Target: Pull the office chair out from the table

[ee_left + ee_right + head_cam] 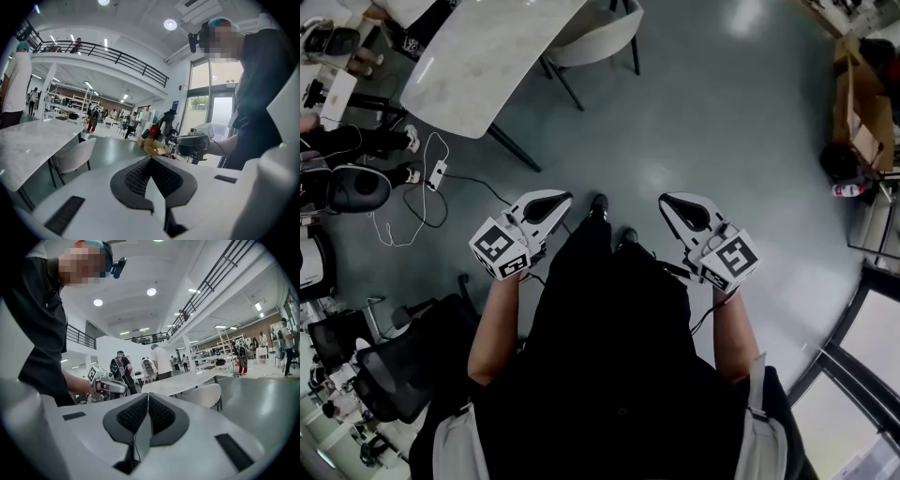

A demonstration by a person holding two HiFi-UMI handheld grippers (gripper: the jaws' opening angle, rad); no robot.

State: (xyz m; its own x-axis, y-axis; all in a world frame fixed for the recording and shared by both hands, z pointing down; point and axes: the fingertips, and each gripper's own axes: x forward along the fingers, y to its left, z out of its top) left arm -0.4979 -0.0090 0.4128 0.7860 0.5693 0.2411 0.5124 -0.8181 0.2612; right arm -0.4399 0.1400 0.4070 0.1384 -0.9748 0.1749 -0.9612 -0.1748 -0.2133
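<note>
A white shell chair (598, 39) on thin black legs stands tucked at the far side of a white marble table (483, 56), at the top of the head view. It shows again as the chair (74, 157) beside the table (33, 140), and as the chair (206, 396) under the table (185, 379). I hold both grippers in front of my body, well short of the chair. My left gripper (563, 198) (151, 160) is shut with nothing in it. My right gripper (667, 200) (148, 395) is shut and empty too.
A black office chair (358, 187) and another (394, 375) stand at the left among desks. A white cable and power strip (437, 173) lie on the grey floor by the table leg. Cardboard boxes (861, 117) stand at the right, a glass door frame (853, 347) at lower right.
</note>
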